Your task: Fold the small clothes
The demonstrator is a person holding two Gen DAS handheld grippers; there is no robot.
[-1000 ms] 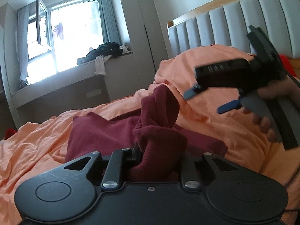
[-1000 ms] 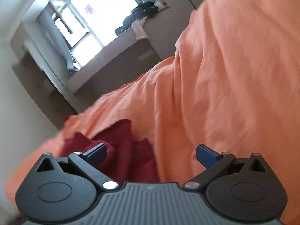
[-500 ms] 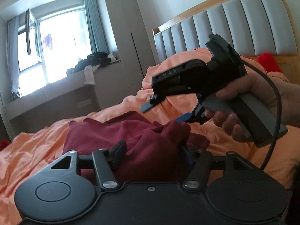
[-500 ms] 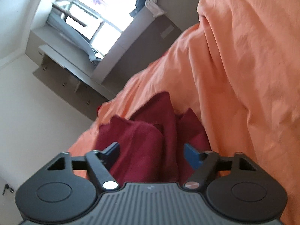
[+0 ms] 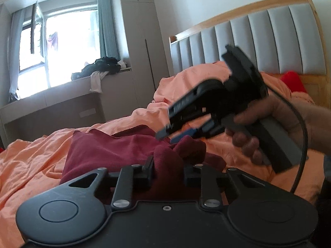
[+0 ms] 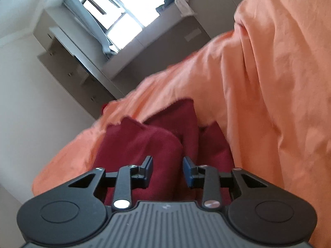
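A dark red garment (image 5: 115, 148) lies bunched on the orange bedsheet (image 5: 31, 161). My left gripper (image 5: 168, 169) is shut on a raised fold of the garment. My right gripper (image 5: 175, 135) shows in the left wrist view, held by a hand just above that fold, its blue-tipped jaws a little apart. In the right wrist view the right gripper (image 6: 168, 170) is partly closed, and the garment (image 6: 140, 144) lies between and beyond the fingers; I cannot see whether the pads touch the cloth.
A heap of orange quilt (image 6: 279, 82) rises to the right of the garment. A grey padded headboard (image 5: 258, 41) stands behind. A window ledge (image 5: 62, 91) carries a pile of dark clothes (image 5: 99, 70). A red item (image 5: 293, 80) lies by the headboard.
The right gripper has come down toward the fold held by the left gripper and its jaws have narrowed. The left gripper closed again on the fold and lowered it.
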